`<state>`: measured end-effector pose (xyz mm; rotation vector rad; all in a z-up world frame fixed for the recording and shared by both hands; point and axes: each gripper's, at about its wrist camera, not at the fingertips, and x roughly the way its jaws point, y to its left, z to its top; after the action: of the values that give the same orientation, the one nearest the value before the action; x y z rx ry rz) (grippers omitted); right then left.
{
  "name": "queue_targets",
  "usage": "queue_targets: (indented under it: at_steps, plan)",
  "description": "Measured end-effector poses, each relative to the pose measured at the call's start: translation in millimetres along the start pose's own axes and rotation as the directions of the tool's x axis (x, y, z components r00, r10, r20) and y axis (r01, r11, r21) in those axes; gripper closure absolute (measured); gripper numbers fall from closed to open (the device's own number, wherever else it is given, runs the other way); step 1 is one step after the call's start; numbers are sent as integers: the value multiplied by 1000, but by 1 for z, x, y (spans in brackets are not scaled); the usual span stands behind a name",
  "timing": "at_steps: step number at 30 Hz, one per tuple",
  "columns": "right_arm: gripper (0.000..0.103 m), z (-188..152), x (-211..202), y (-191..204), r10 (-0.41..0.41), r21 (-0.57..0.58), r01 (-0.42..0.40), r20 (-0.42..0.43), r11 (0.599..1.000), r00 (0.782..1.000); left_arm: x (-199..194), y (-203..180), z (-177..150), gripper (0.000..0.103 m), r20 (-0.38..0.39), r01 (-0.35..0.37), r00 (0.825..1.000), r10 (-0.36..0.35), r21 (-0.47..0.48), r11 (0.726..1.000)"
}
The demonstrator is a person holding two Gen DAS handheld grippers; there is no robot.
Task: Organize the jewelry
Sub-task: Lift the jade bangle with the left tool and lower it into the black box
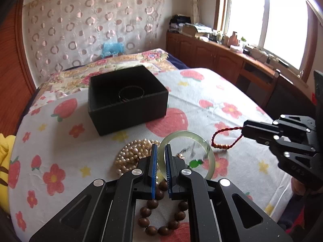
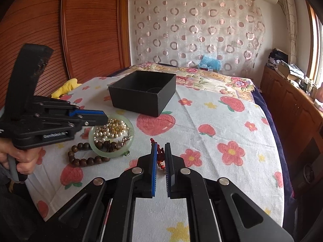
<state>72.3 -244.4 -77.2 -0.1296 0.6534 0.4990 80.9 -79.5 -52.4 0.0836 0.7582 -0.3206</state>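
Left gripper (image 1: 160, 157) pinches the rim of the green jade bangle (image 1: 187, 151), tilted up off the bed (image 1: 201, 104), fingers pressed on it. Right gripper (image 2: 160, 157) is closed on the red cord bracelet (image 1: 224, 138), cord running between its pads. Just beside the bangle: pearl necklace (image 1: 131, 151) in a heap, and brown bead bracelet (image 1: 159, 207) under the left gripper. Black box (image 1: 127, 98) sits open further back on the bed, a dark bangle (image 1: 131, 93) already inside. Step in hand looks like pickup of both pieces, two of four loose items. Next move likely needs lifting clear of the pearls and carrying over the box rim before releasing.
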Motion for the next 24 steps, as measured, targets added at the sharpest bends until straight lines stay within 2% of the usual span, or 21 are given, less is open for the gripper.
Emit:
queue_targets:
  at_steps: [6,11,24]
  plan:
    - [95,15,-1,5,-3,-26,3,18,1000,1000,-21,13,9,96,62,-9,998,11,-32,999]
    - [95,36,3,9,7,-49,-6,29,999,1000,-24,32,17,96,82,-27,996,31,-49,998]
    - [95,113,44,3,91,-67,-87,59,994,994,-17,78,54,96,123,-62,990,74,-99,993]
